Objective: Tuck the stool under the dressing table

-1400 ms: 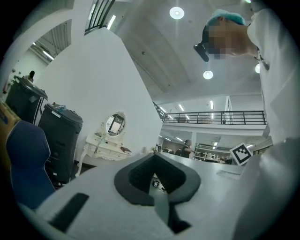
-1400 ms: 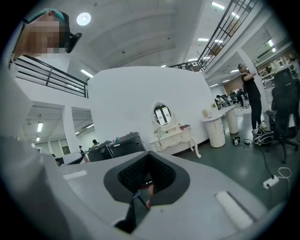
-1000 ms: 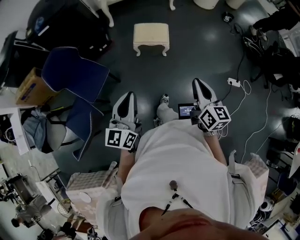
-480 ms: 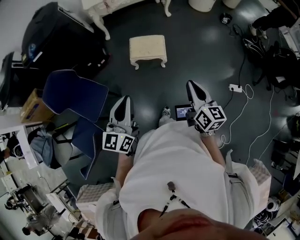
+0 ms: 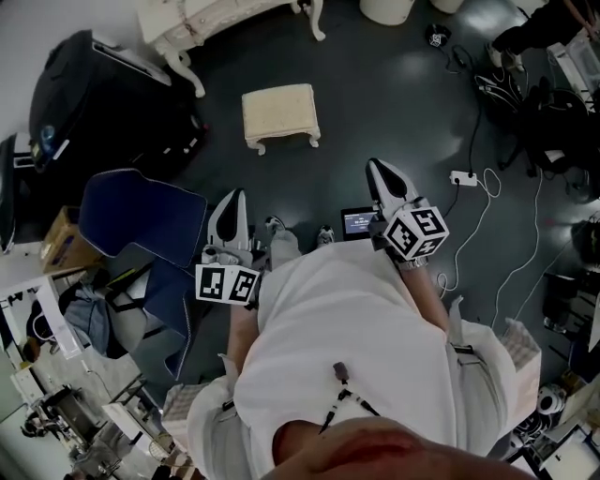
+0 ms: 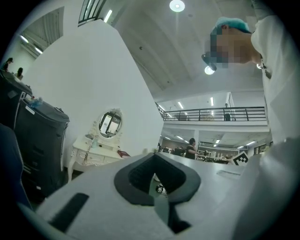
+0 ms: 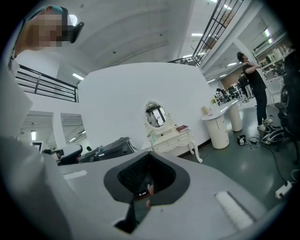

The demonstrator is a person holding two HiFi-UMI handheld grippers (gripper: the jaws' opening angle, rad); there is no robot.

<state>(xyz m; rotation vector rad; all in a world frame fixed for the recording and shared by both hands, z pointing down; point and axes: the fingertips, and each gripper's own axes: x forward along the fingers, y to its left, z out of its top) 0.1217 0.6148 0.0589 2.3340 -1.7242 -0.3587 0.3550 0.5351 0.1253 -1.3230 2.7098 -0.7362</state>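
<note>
Stool [image 5: 280, 114] stands on floor ahead of person, well apart from both grippers, just short of dressing table [image 5: 202, 17]. Left gripper [image 5: 232, 200] and right gripper [image 5: 379, 176]: jaws pressed together, empty. Risk: off-centre shove likely slews stool into table leg. Power strip [image 5: 463, 176] with cable near right side could snag foot.

A dark grey, glossy floor [image 5: 394, 103] shows pale reflections of the round ceiling lights [image 6: 176, 5]. A blue chair [image 5: 141, 211] stands toward the floor's left side, and a big black case [image 5: 103, 103] sits beyond it, near the white wall [image 6: 84, 79]. A white power strip [image 5: 461, 176] with its cable lies on the floor's right side. A railed balcony [image 6: 220, 113] overlooks the hall. A white round pedestal [image 7: 219, 125] stands by the wall.
</note>
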